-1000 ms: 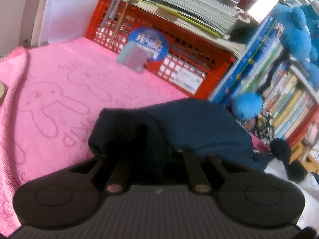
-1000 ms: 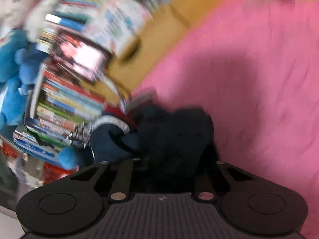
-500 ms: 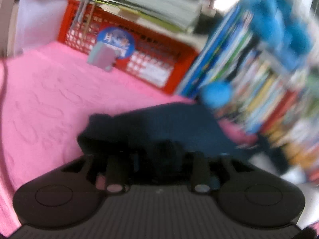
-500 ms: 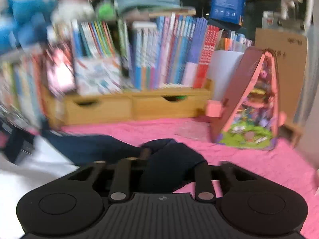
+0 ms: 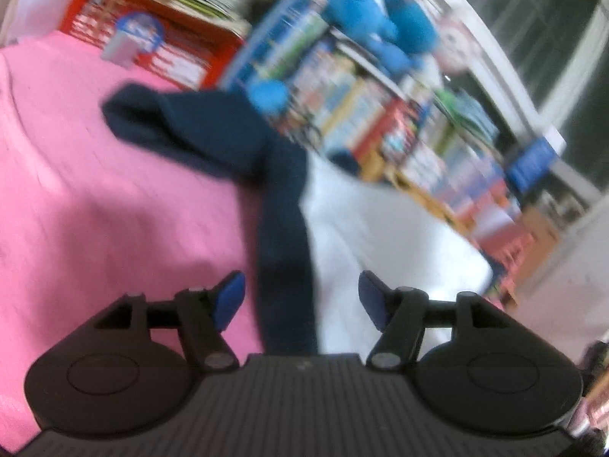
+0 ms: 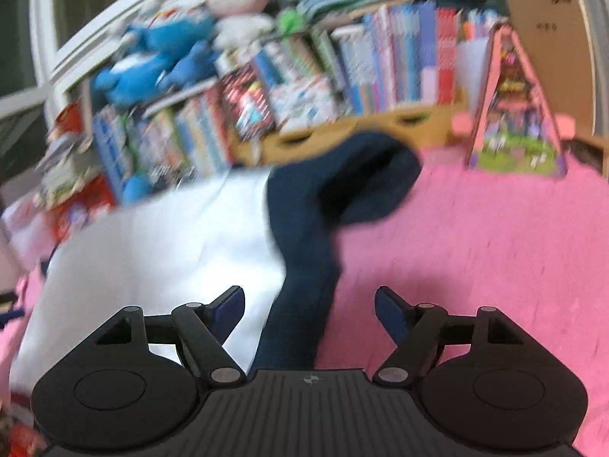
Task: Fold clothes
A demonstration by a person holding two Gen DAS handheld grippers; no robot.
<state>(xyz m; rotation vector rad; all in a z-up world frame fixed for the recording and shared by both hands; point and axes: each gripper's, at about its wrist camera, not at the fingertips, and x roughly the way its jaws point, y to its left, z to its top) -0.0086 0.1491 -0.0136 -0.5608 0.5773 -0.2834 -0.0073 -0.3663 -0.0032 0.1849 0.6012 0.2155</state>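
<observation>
Sleeves are dropping free: left claw [image 5: 298,297] and right claw [image 6: 308,310] are gaping now, navy sleeve [image 5: 283,236] trailing toward twelve o'clock, fold laid.

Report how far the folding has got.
Done: a navy sleeve lies laid out on the pink towel. In hand: nothing; the left tongs and right tongs are both open. Left: the white body is not yet folded.

The left gripper [image 5: 300,297] hangs with its blue-padded fingers [image 5: 228,299] spread wide apart, gripping nothing. The right gripper [image 6: 309,310] is likewise spread wide, its fingers [image 6: 392,314] parted and clasping nothing.
</observation>
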